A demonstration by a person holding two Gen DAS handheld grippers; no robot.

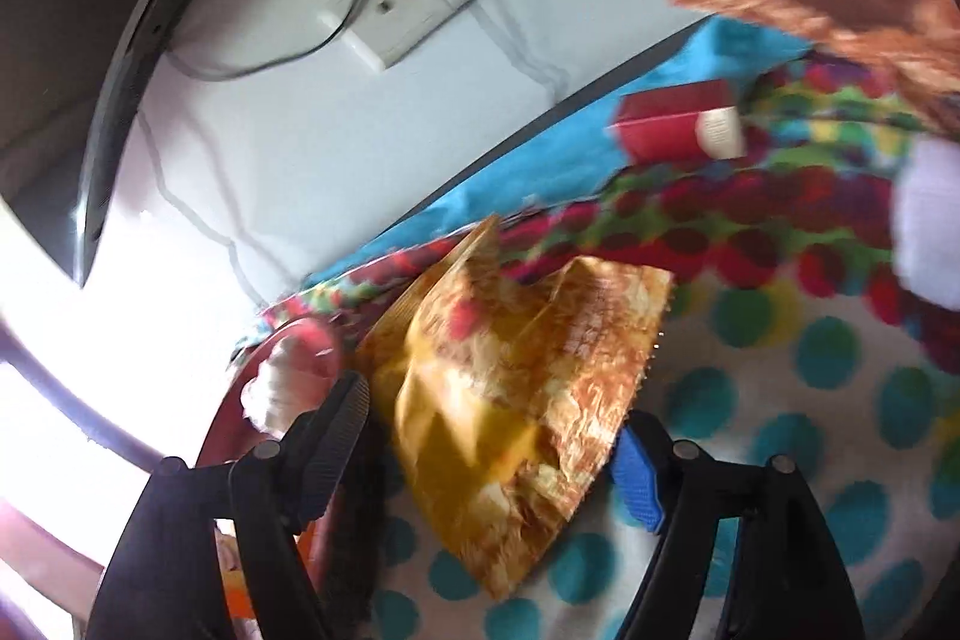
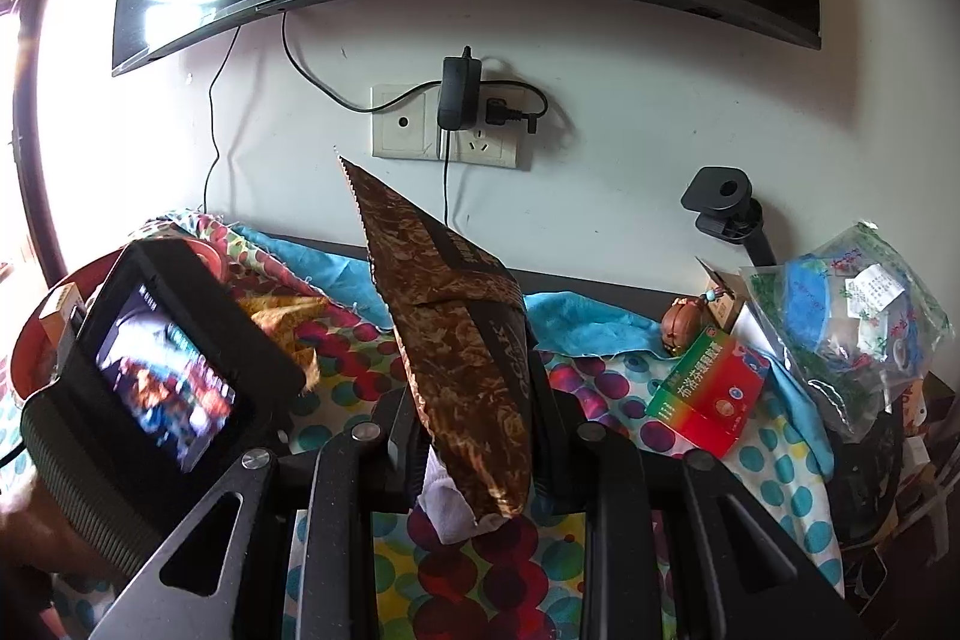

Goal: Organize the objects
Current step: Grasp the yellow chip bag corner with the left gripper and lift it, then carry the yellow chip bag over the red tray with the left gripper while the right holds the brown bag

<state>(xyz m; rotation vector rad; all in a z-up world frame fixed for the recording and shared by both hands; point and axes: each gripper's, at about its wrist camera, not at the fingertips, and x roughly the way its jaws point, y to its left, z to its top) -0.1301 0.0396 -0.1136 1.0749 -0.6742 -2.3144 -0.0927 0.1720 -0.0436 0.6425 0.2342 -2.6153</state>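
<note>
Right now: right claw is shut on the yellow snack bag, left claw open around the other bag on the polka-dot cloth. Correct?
Wrong bag. The right claw is shut on the brown snack bag, as the right wrist view shows. The yellow snack bag is the one between the open left claw on the polka-dot cloth.

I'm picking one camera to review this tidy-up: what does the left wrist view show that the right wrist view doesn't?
Left wrist only: the open left claw straddling a yellow snack bag, its pads apparently not pressing.

Right wrist only: the right claw shut on the brown packet, the clear plastic bag, and the left rig's screen.

Both: the dotted cloth, red box, wall socket and the brown packet.
</note>
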